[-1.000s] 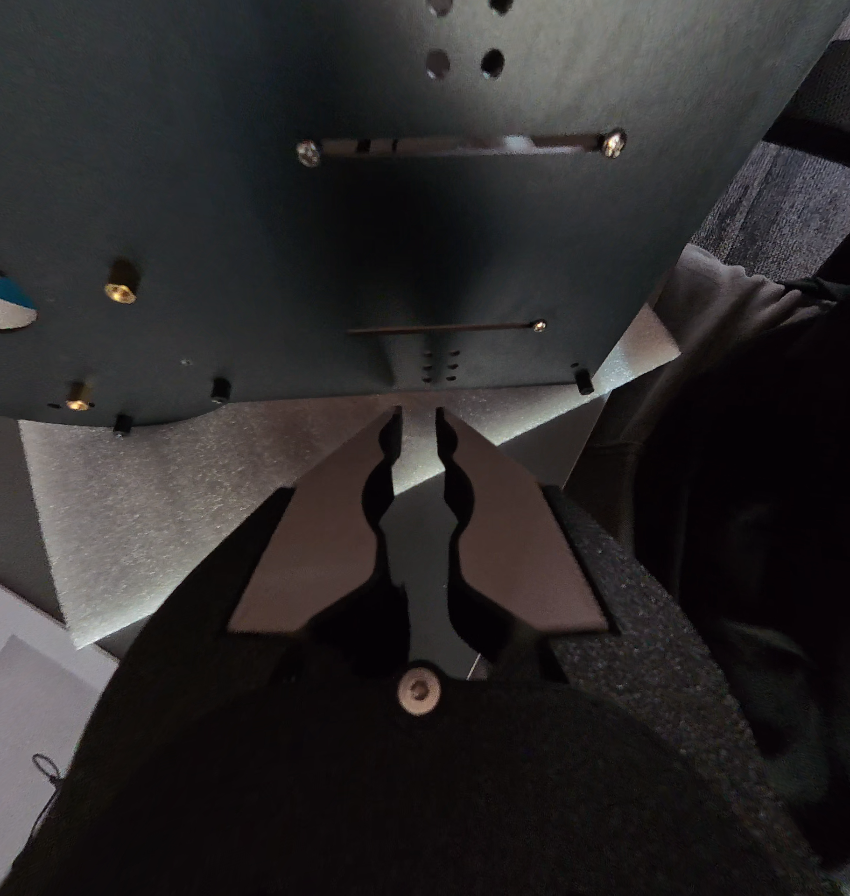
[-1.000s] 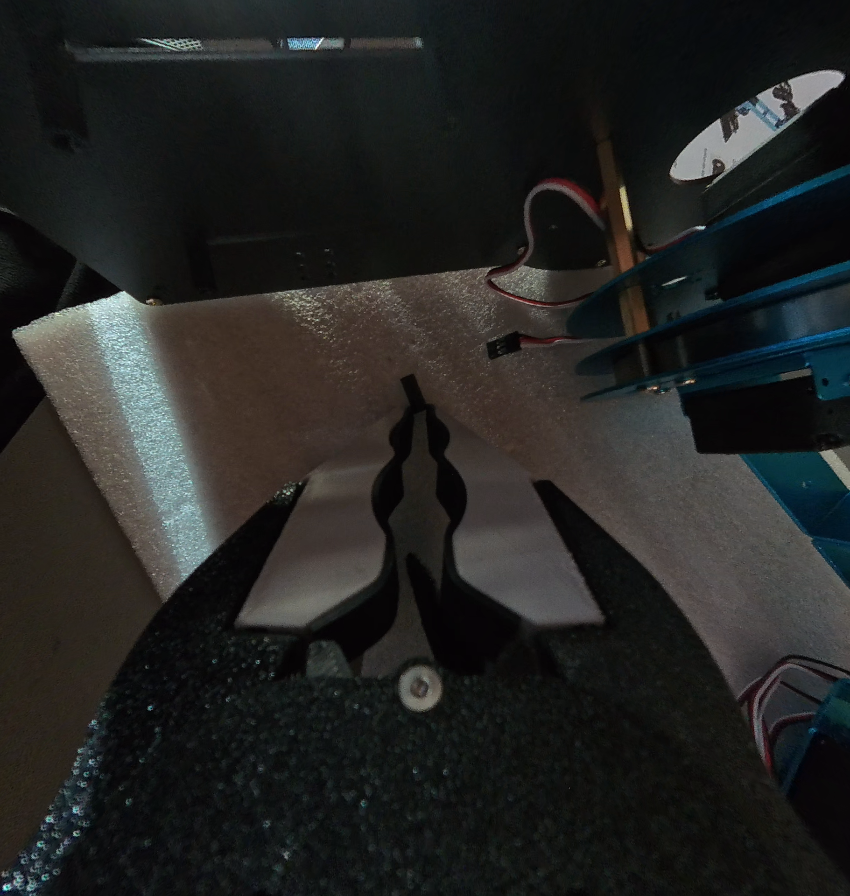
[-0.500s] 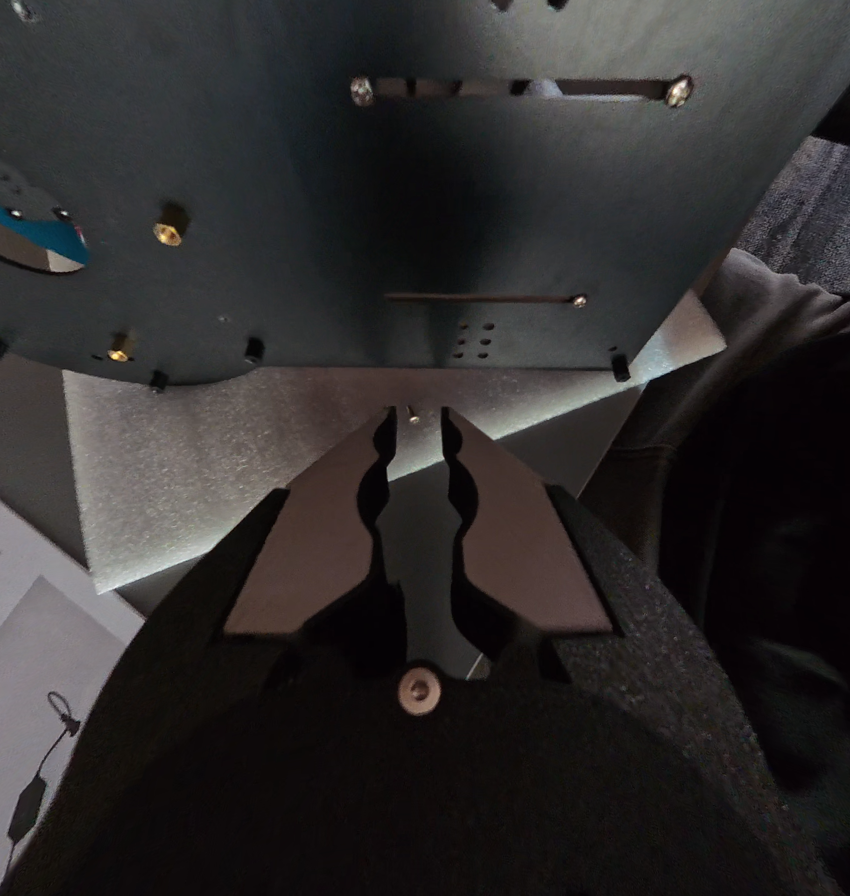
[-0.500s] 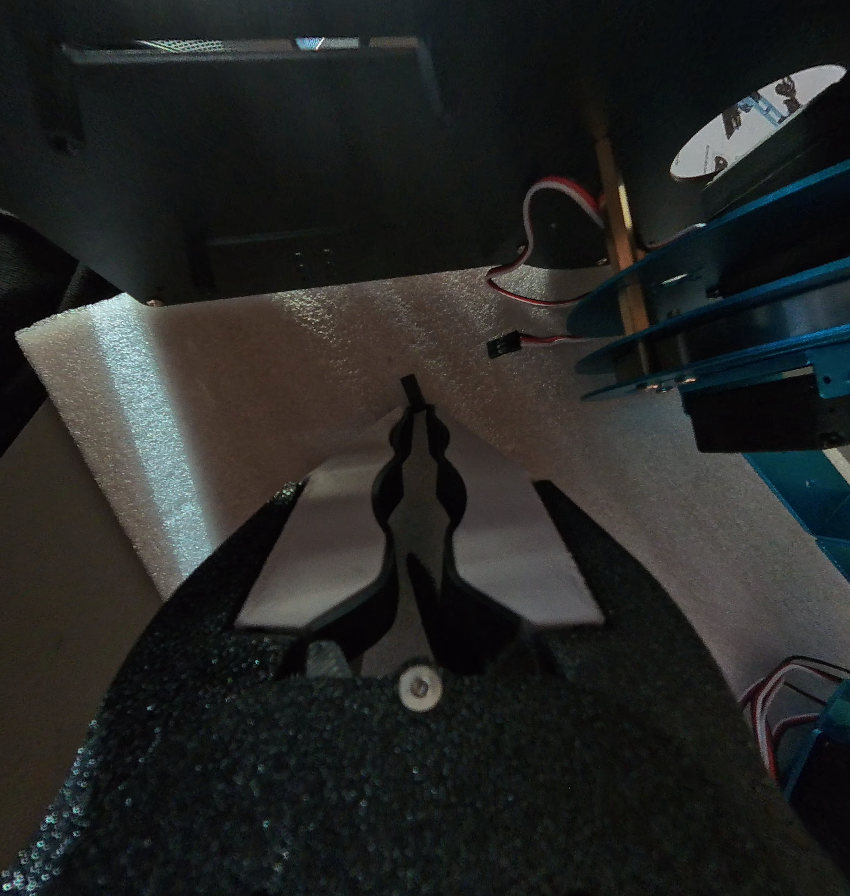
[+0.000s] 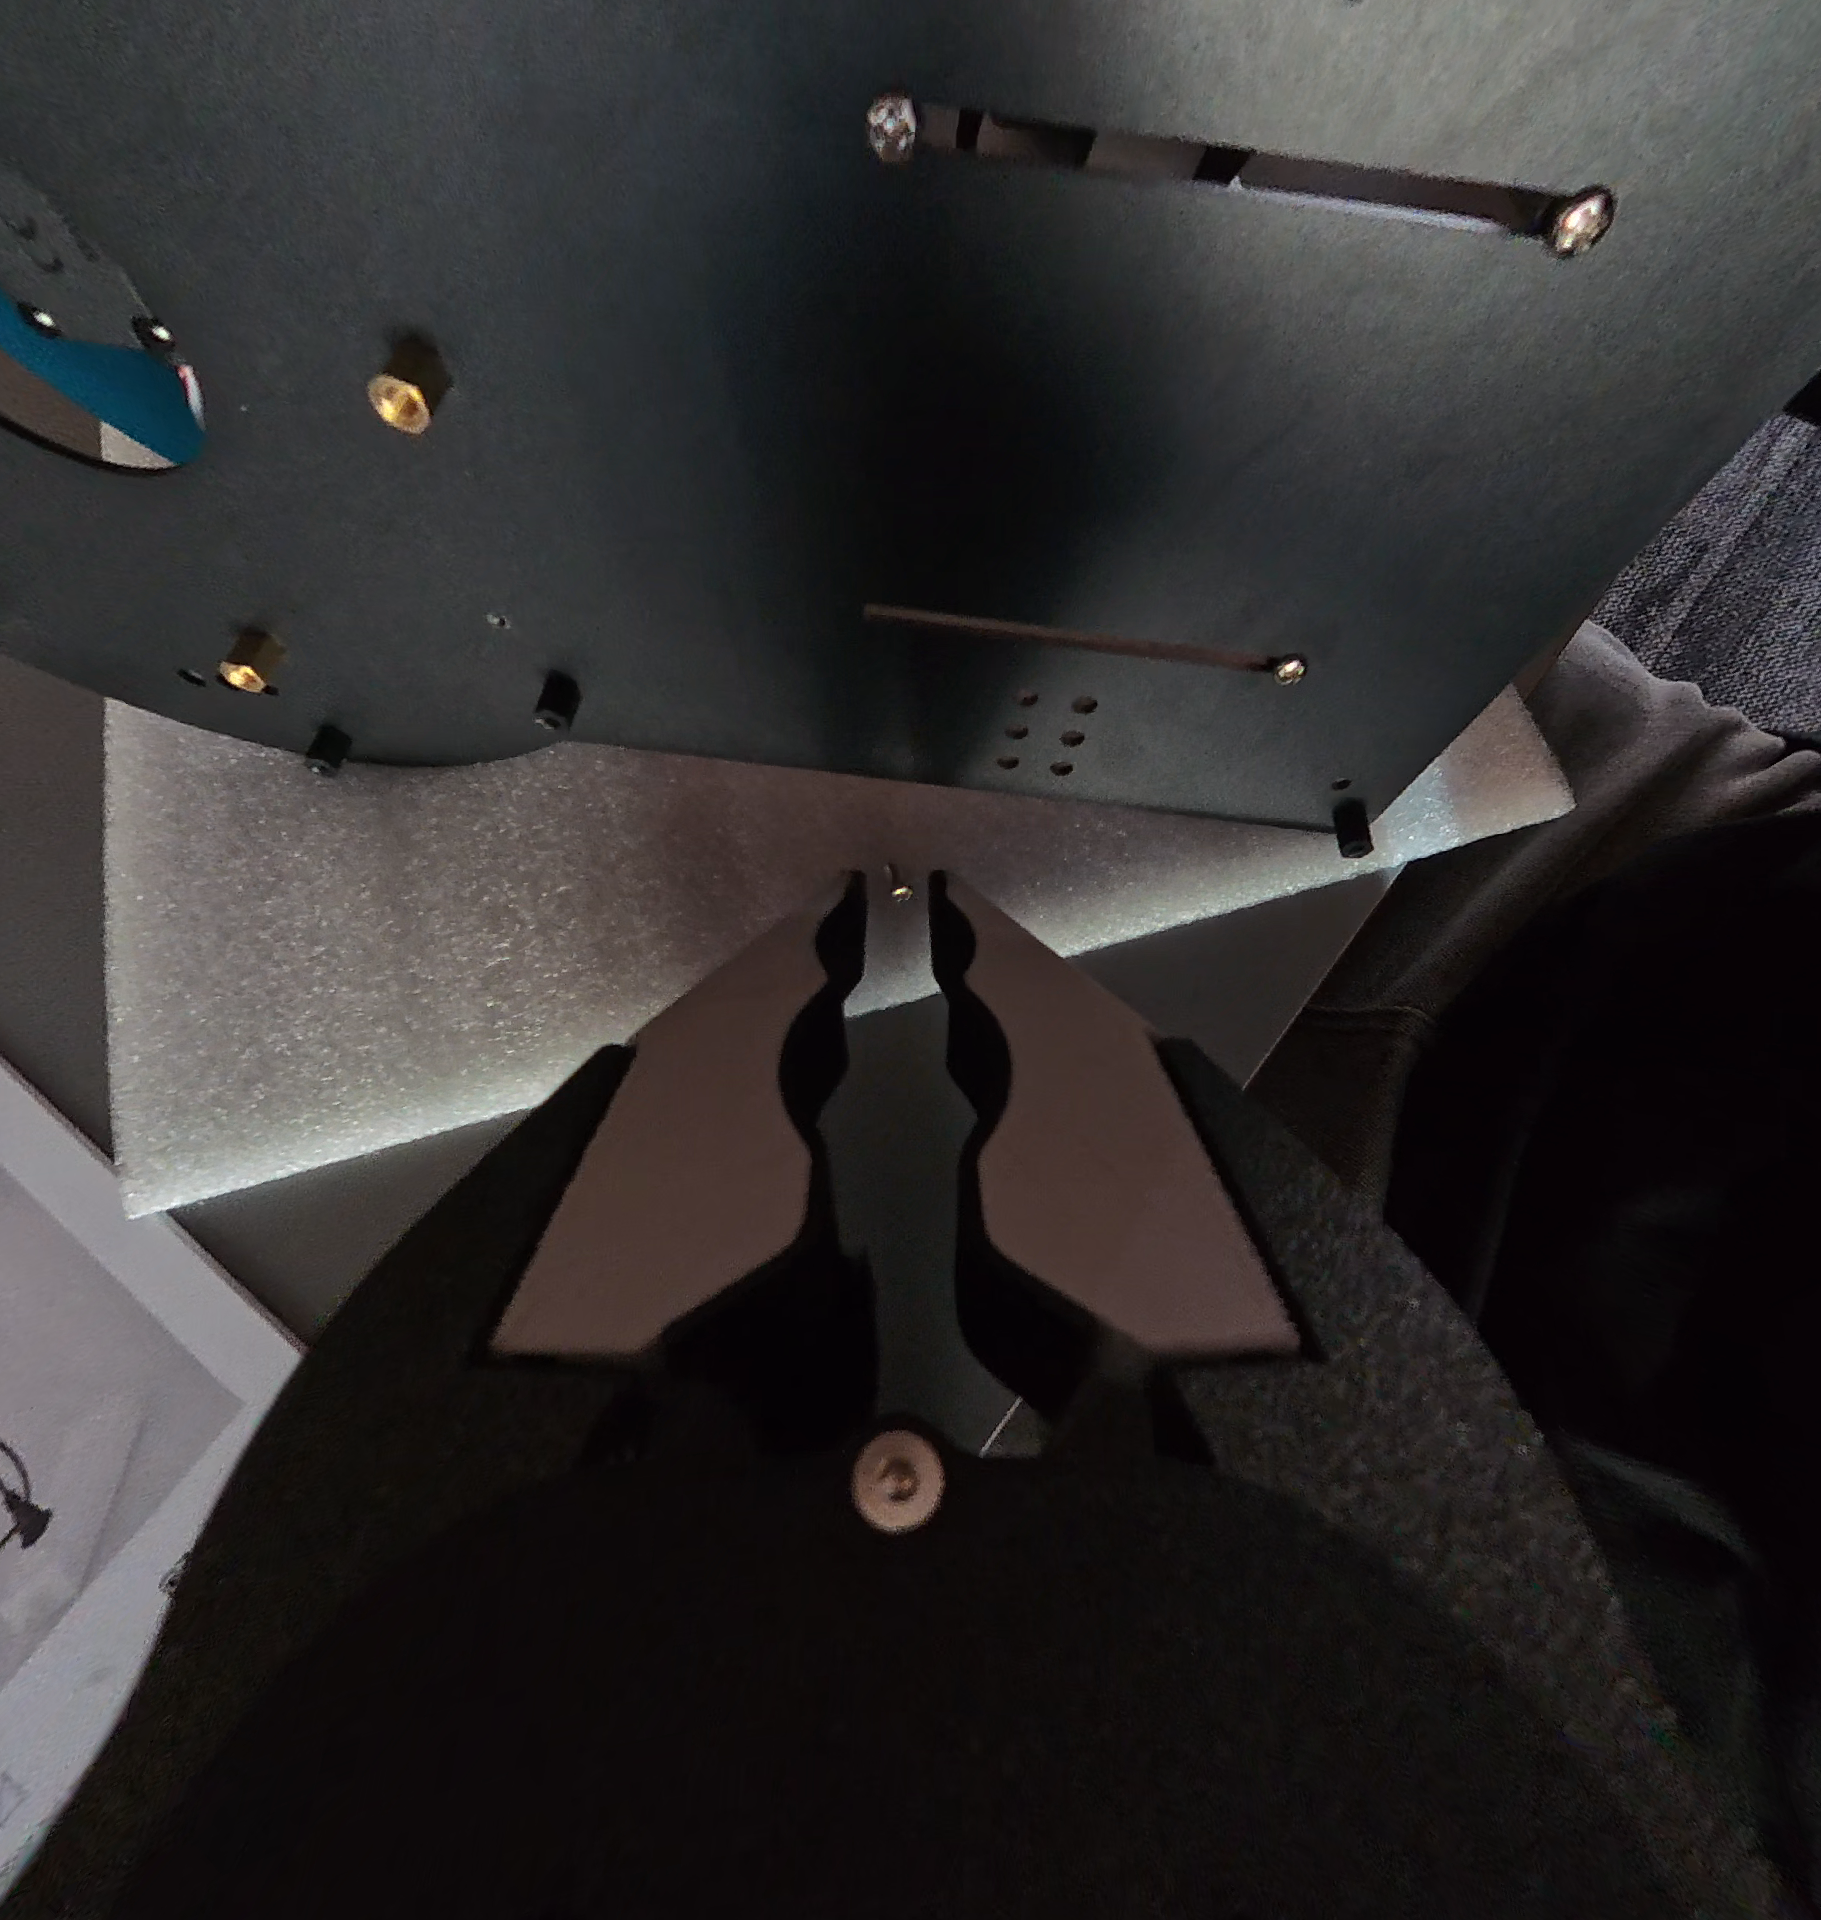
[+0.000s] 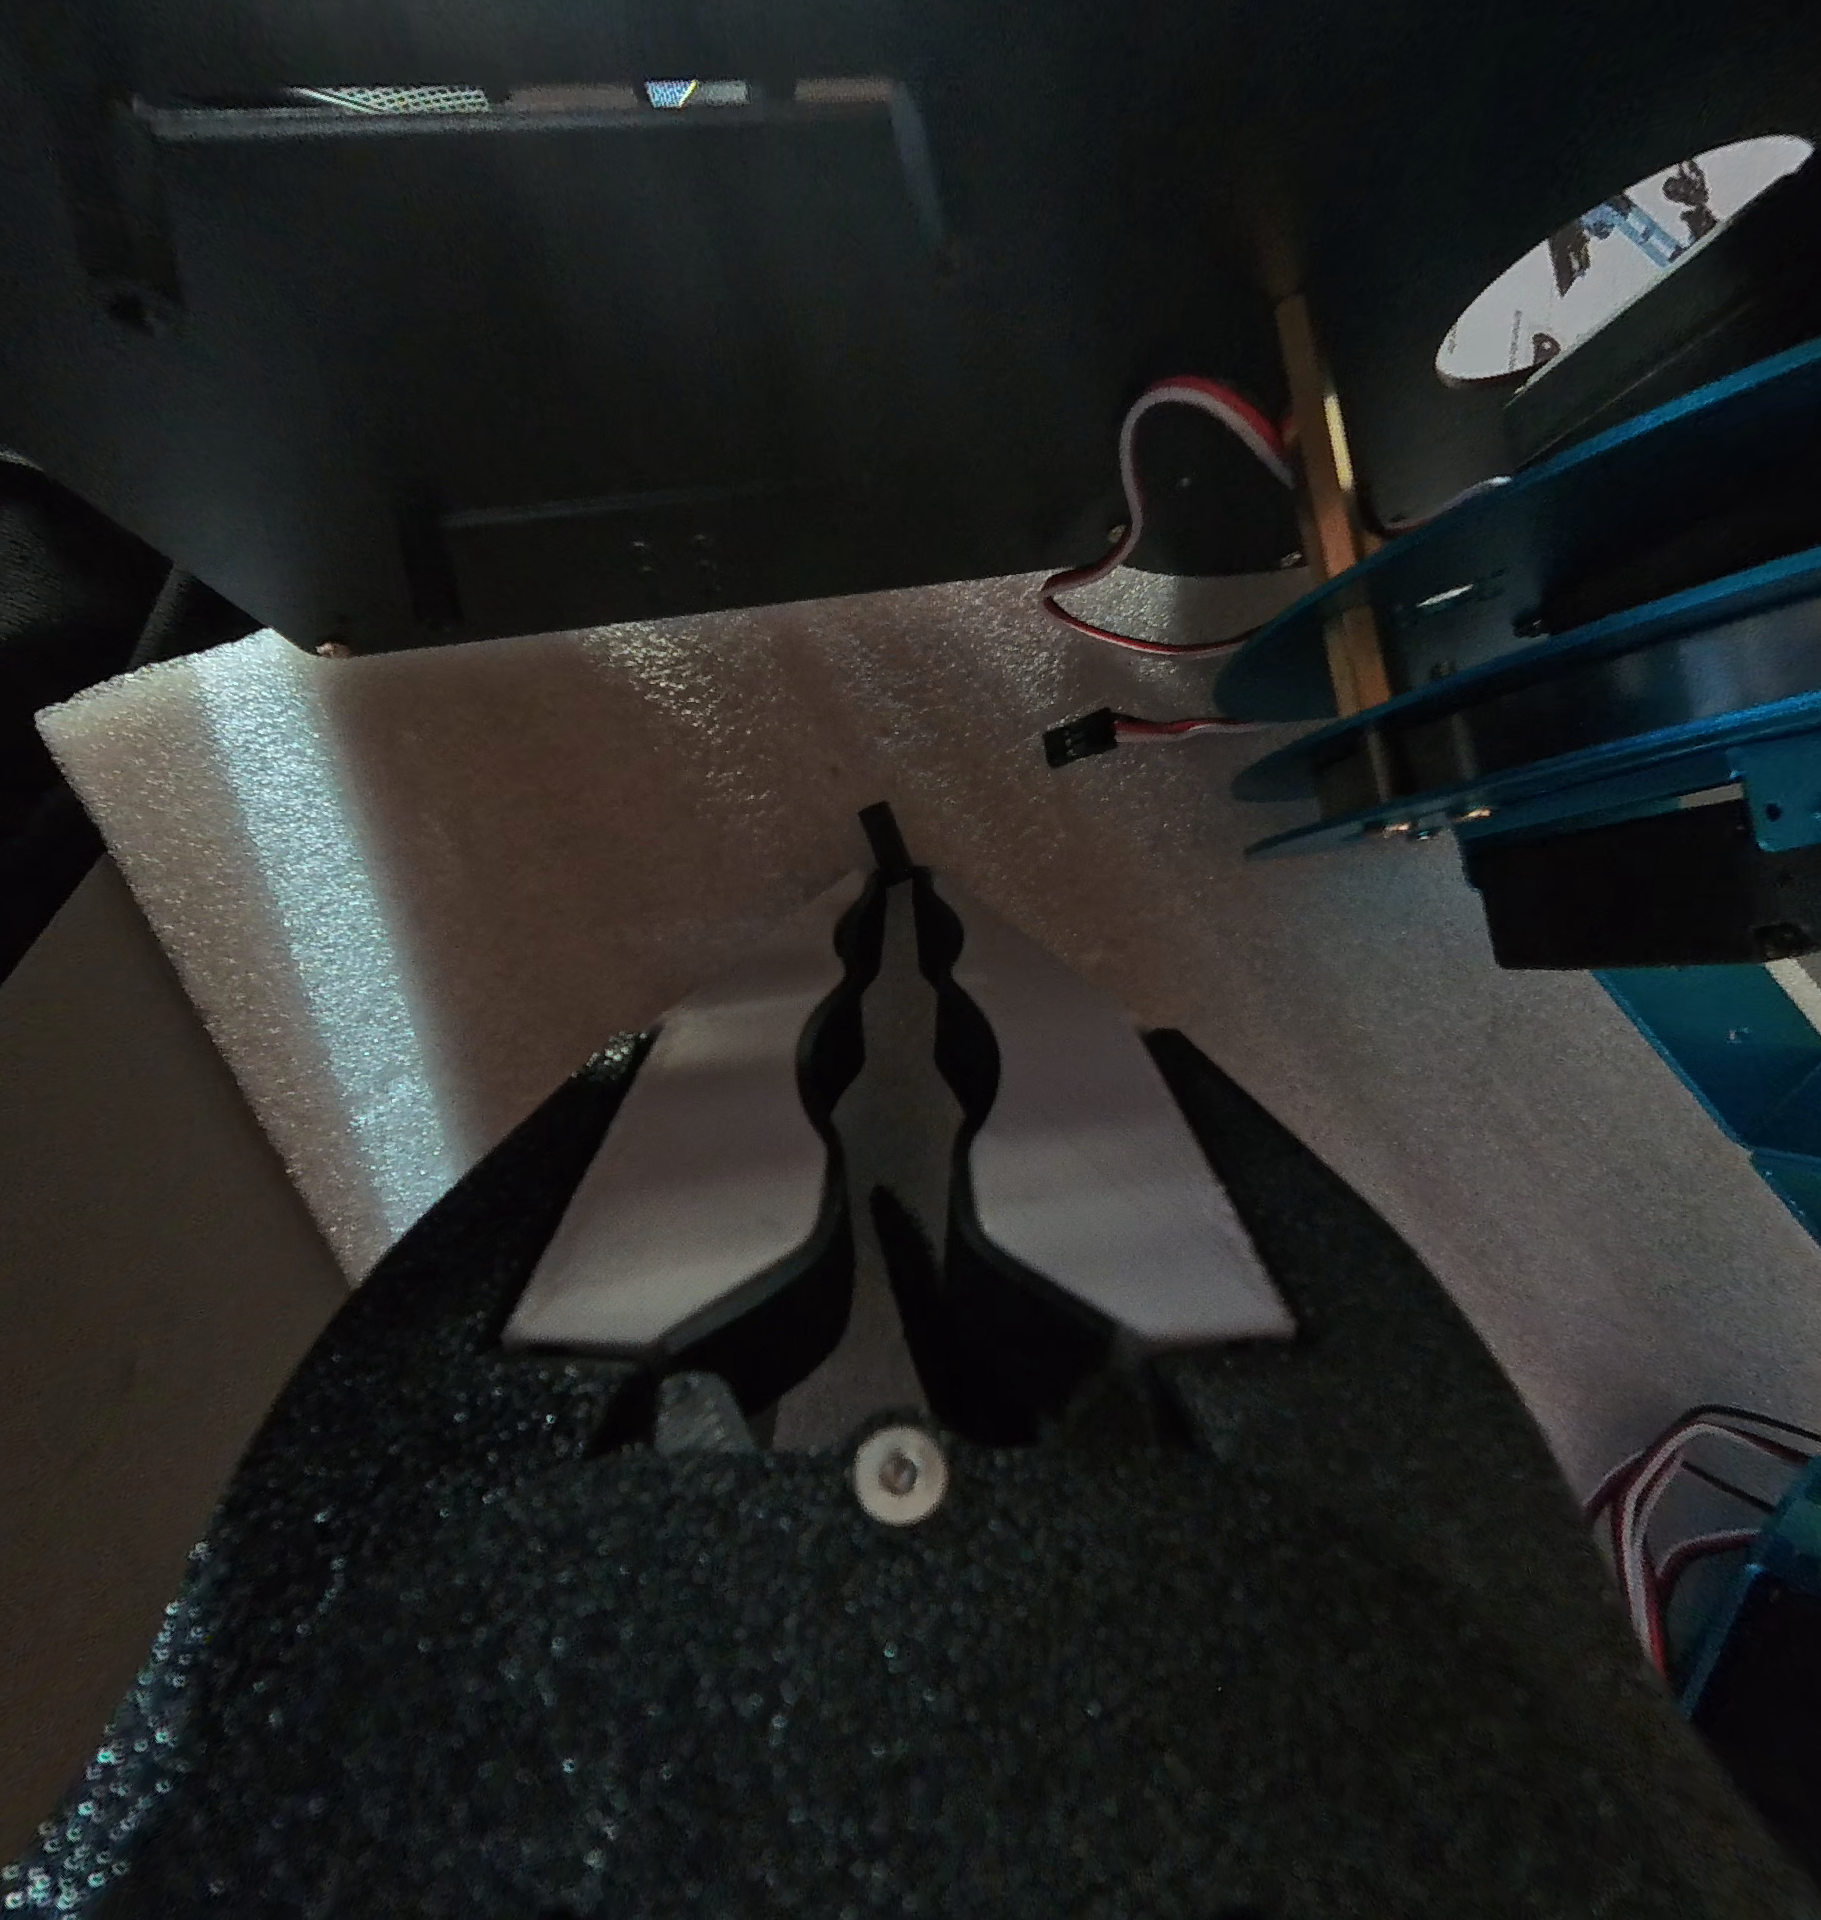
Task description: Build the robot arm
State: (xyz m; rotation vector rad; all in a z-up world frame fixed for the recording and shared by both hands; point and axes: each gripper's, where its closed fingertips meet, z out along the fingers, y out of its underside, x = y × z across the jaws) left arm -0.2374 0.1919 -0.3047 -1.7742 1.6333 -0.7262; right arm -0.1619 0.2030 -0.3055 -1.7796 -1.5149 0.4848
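Above my left tongs a dark metal plate leans over the white foam sheet, leaving only a strip of bare foam before its lower edge. These tongs stand slightly spread around a tiny screw. My right tongs pinch a small black standoff; blue brackets and a loose black connector crowd their right.

Black grainy left gripper and right gripper, grey-faced wavy-edged fingers, one silver screw each.

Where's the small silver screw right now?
Left wrist view: the small silver screw sits between the left tool's open tips, over the white foam sheet.
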